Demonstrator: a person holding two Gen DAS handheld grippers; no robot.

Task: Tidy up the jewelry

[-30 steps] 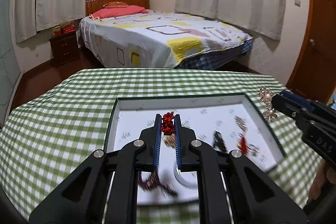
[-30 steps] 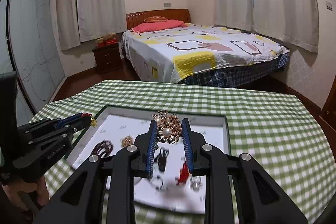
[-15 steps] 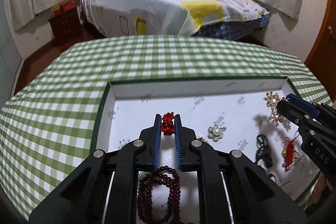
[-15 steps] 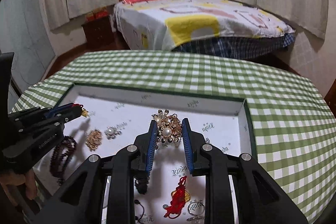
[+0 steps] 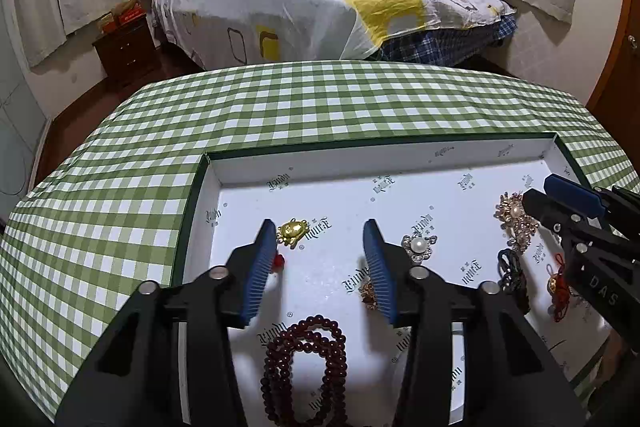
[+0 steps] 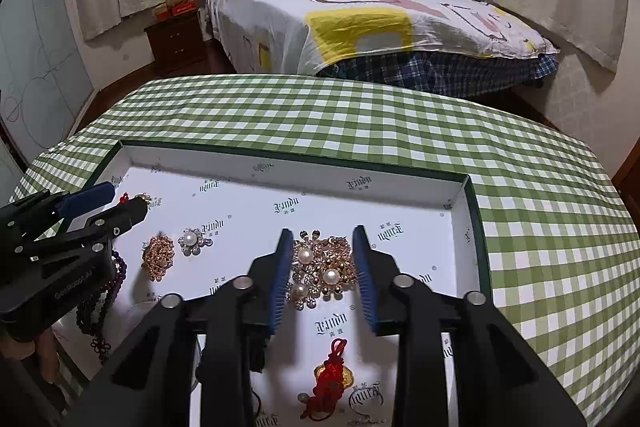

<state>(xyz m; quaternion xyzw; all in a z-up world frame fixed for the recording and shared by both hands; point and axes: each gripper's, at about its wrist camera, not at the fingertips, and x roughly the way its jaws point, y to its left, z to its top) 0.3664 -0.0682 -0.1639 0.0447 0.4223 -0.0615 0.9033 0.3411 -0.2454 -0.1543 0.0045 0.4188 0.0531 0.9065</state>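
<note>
Both grippers are now sitting lower over the tray than a second ago, and each has been letting go. The left gripper has just been spreading its jaws: the gold charm it carried is now lying on the white liner near the tray's far left corner, just past the left fingertip, with its red knot peeking out beside that finger. Nothing is sitting between the jaws now. The right gripper has also just been widening; the pearl brooch is lying on the liner between its jaws, and the pads are no longer pressing it, though the left one is standing very close.

Judging by looks, the brooch is handling as a light, stiff cluster of metal petals and pearls: bumpy, likely to snag and prone to tipping, so pinching across its broad middle is serving better than catching a single petal. The charm seems small, smooth and slippery; its corded knot is probably offering the surer hold. The beads by the near edge are looking limp and will likely be sagging if lifted by one strand. The smaller pearl flower and gold filigree piece are lying well apart from the brooch.
</note>
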